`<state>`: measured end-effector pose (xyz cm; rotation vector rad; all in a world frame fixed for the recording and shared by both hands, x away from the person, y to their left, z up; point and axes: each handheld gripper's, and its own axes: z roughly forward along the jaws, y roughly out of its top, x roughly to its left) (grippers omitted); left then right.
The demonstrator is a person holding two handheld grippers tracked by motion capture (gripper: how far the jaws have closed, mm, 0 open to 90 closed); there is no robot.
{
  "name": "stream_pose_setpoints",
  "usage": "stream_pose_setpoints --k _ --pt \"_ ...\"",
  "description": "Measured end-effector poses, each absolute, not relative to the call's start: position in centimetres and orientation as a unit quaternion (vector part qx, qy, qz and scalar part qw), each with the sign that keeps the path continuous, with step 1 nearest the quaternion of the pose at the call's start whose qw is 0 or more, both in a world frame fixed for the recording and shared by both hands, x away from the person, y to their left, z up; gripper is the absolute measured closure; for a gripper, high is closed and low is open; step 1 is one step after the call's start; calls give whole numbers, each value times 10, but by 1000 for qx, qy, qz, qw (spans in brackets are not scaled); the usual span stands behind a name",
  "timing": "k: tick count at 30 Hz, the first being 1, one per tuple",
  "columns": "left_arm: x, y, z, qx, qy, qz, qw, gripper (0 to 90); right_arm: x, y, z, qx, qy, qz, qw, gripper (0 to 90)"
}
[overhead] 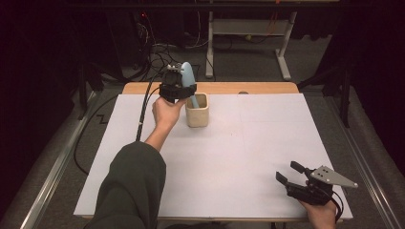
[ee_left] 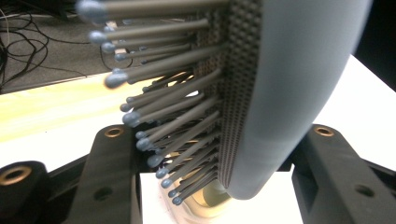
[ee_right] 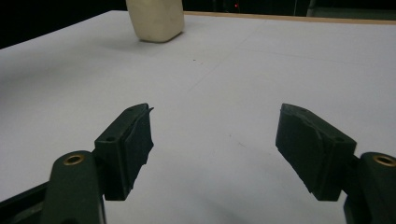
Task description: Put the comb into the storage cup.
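Blue hairbrush [overhead: 187, 76], clamped in your left gripper [overhead: 177, 90] at upper centre, stands handle-down in the cup [overhead: 197, 110]; lower straight before releasing. Right gripper [overhead: 292, 174] idles, jaws apart.

We reach our left gripper [overhead: 177, 87] toward the table's far edge, jaws clamped around something; our right gripper [overhead: 292, 172] rests by the near right corner, jaws spread wide.

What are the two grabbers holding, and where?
The left gripper holds a blue hairbrush by its head, over the cup. The right gripper holds nothing.
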<state>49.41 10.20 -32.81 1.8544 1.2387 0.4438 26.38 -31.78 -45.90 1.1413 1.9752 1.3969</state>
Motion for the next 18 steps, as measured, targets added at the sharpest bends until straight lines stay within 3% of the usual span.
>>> stream_pose_setpoints --k 18 --pt "494 96 -338 745 493 172 416 510 264 -318 -459 414 719 509 231 275"
